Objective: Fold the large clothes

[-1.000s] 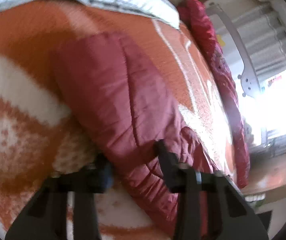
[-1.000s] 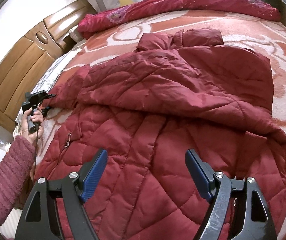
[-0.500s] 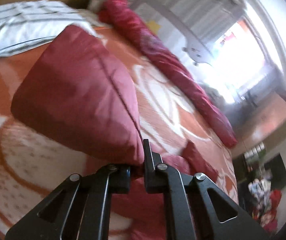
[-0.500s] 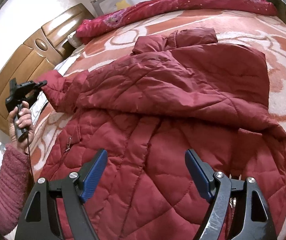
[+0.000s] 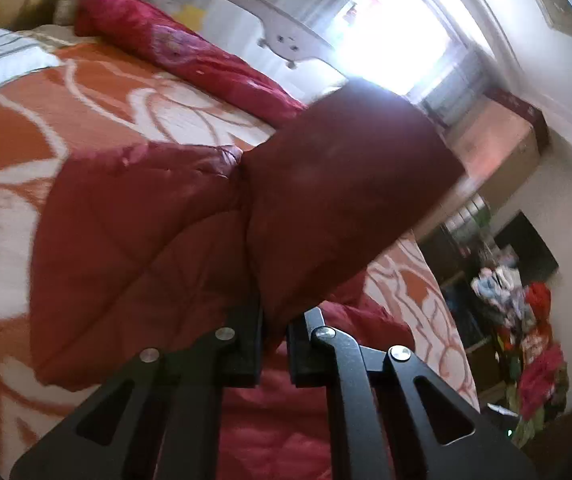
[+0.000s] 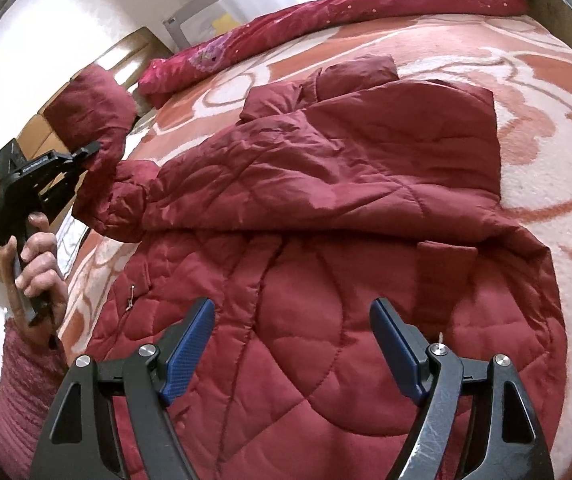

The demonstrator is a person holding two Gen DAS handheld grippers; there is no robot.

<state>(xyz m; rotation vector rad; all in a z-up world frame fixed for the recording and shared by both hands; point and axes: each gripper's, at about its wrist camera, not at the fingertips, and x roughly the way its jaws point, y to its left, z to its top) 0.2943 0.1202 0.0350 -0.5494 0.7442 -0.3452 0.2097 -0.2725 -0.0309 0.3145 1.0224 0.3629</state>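
A large dark red quilted jacket (image 6: 326, 240) lies spread on the bed, one half folded over the other. My left gripper (image 5: 275, 336) is shut on the jacket's sleeve (image 5: 338, 200) and holds the sleeve end lifted above the bed; it also shows in the right wrist view (image 6: 89, 152) at the left with the raised sleeve (image 6: 93, 112). My right gripper (image 6: 292, 344) is open and empty, hovering just above the jacket's lower part.
An orange and white patterned blanket (image 6: 546, 100) covers the bed. A rolled red quilt (image 6: 326, 12) lies along the far edge by a white rail. A wooden headboard (image 6: 41, 136) is at left. A pile of clothes (image 5: 526, 344) sits beyond the bed.
My left gripper closed on the sleeve end and lifted it up off the bed, swinging it toward the jacket body. My right gripper stayed open over the jacket.
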